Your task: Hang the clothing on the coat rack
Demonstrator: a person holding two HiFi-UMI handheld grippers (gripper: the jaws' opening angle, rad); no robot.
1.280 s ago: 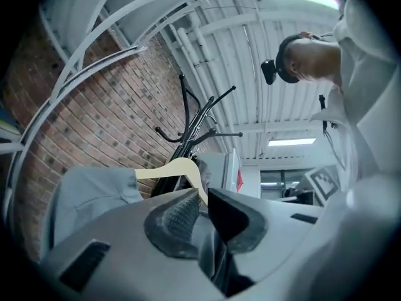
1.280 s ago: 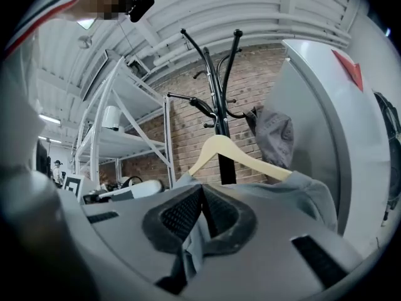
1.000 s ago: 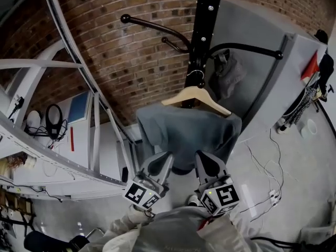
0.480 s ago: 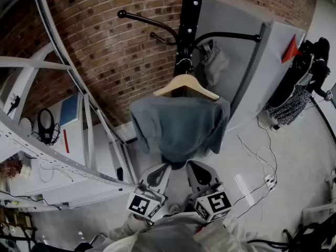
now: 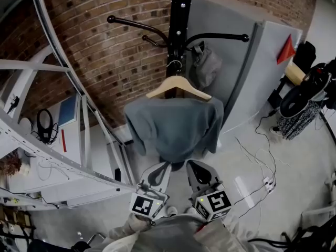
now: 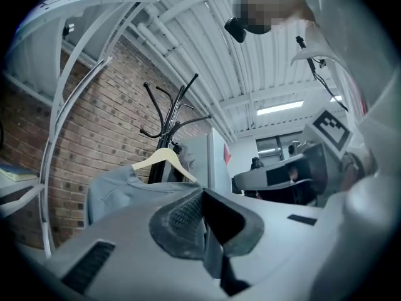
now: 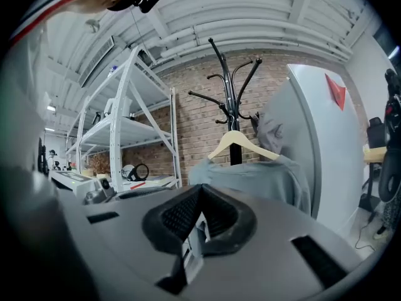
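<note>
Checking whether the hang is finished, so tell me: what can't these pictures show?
Hanger hook: head view, tiny and dark against the coat rack pole; its seat is unclear.
Rack base: head view, hidden behind the grey garment.
Rack top: cut off by the head view's upper edge.
Garment hem: left gripper view, covered by the left hand-held gripper.

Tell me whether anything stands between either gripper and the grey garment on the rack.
Nothing visible does. The left gripper and right gripper, jaws together, point at the grey garment across open air; it hangs from the wooden hanger on the coat rack.
</note>
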